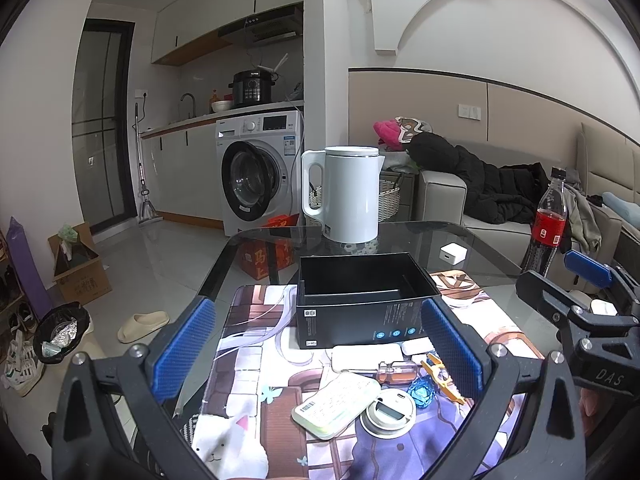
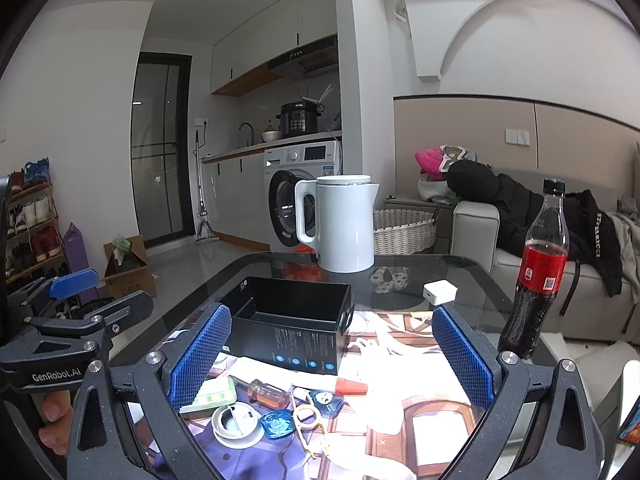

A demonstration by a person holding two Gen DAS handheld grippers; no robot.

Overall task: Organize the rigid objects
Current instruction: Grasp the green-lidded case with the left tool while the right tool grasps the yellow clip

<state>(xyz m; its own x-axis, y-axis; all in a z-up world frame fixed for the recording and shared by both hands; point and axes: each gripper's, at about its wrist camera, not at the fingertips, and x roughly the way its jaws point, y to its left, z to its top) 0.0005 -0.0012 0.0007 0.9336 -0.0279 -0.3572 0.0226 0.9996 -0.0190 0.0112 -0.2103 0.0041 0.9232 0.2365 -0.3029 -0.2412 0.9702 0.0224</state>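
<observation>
An open, empty black box (image 1: pixel 360 296) (image 2: pixel 292 324) stands on a printed mat (image 1: pixel 256 360) on a glass table. In front of it lies a cluster of small items: a white keypad device (image 1: pixel 336 402), a round white gadget (image 1: pixel 387 410) (image 2: pixel 236 424), a small screwdriver with an orange handle (image 1: pixel 400 372) (image 2: pixel 266 394), a blue faceted piece (image 1: pixel 422 391) (image 2: pixel 277 423) and a yellow tool (image 1: pixel 442 376) (image 2: pixel 306 416). My left gripper (image 1: pixel 320 350) is open and empty above them. My right gripper (image 2: pixel 332 360) is open and empty, just right of the left gripper.
A white kettle (image 1: pixel 346 194) (image 2: pixel 340 222) stands at the table's far edge. A cola bottle (image 1: pixel 546 222) (image 2: pixel 536 272) stands on the right. A white charger cube (image 1: pixel 453 255) (image 2: pixel 439 292) lies behind the box. A sofa with clothes is at the right.
</observation>
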